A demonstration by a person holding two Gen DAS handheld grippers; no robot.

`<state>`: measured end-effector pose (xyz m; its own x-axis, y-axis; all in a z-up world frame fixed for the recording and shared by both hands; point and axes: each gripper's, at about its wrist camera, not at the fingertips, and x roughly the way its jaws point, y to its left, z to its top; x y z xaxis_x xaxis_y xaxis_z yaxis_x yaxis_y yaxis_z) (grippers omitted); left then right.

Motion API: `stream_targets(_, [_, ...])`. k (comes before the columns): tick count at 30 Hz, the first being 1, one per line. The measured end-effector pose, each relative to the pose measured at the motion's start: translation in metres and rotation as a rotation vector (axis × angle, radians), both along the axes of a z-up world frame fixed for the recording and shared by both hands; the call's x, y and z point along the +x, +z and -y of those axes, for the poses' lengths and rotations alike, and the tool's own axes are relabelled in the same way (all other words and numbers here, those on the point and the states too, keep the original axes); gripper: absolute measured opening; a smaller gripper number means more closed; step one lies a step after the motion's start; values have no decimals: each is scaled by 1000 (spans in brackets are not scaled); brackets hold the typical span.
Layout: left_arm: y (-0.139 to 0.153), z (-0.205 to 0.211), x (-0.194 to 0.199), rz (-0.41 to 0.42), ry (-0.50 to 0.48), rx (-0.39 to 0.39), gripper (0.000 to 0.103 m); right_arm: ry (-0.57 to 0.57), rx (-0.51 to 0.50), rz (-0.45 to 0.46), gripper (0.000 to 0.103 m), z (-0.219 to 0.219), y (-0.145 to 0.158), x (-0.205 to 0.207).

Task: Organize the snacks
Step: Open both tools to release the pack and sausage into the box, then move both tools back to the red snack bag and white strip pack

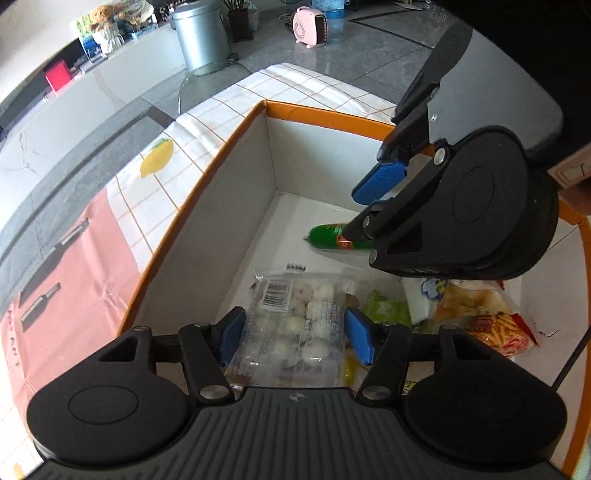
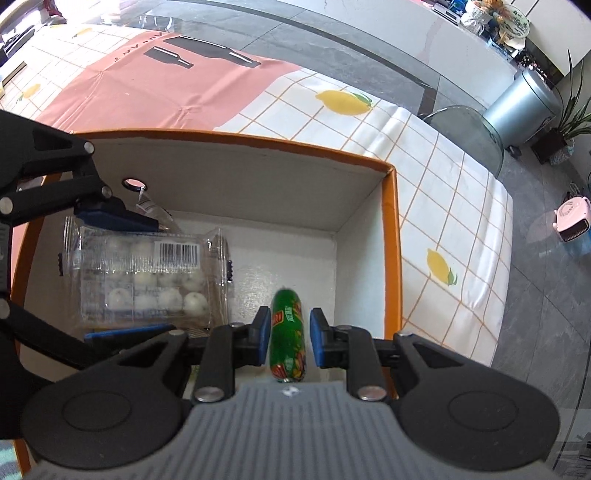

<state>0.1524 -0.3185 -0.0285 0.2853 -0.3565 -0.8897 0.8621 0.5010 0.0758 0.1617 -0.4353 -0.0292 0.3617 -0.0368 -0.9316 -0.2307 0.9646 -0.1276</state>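
An orange-rimmed white box (image 1: 325, 110) (image 2: 258, 142) stands on the checked tablecloth. A clear pack of white round snacks (image 1: 295, 317) (image 2: 147, 280) lies inside it. My left gripper (image 1: 295, 341) (image 2: 118, 273) straddles that pack with its blue pads just off the pack's edges, so it is open. A green sausage stick (image 2: 288, 332) (image 1: 328, 234) sits between the pads of my right gripper (image 2: 290, 336) (image 1: 365, 206), which is shut on it low over the box floor near the far corner. Part of the sausage is hidden behind the right fingers in the left wrist view.
More snacks lie at the box's right end: a bag picturing fries (image 1: 502, 328), a green packet (image 1: 384, 306) and a white packet (image 1: 424, 295). The tablecloth (image 2: 443, 206) with lemon prints surrounds the box. A metal bin (image 1: 201, 33) and a pink heater (image 1: 310, 24) stand on the floor beyond.
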Motion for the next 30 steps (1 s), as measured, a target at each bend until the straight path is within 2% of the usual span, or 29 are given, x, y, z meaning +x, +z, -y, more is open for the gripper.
stream_targets(3, [2, -1, -2, 3, -6, -14, 74, -14, 8, -4, 20, 0, -2, 1])
stream_targets(15, [21, -15, -16, 19, -1, 0, 74, -38, -8, -20, 22, -6, 11, -9])
stream_targets(17, [26, -19, -19, 22, 7, -6, 74, -40, -10, -14, 29, -8, 17, -14])
stream_targets(21, [39, -31, -29, 28, 19, -18, 74, -38, -10, -5, 30, -14, 30, -24])
stream_targets(27, [63, -65, -38, 46, 134, -45, 74, -59, 44, 17, 33, -32, 53, -44])
stream_targets(30, [73, -88, -41, 44, 206, -66, 74, -77, 65, 26, 39, -48, 61, -55])
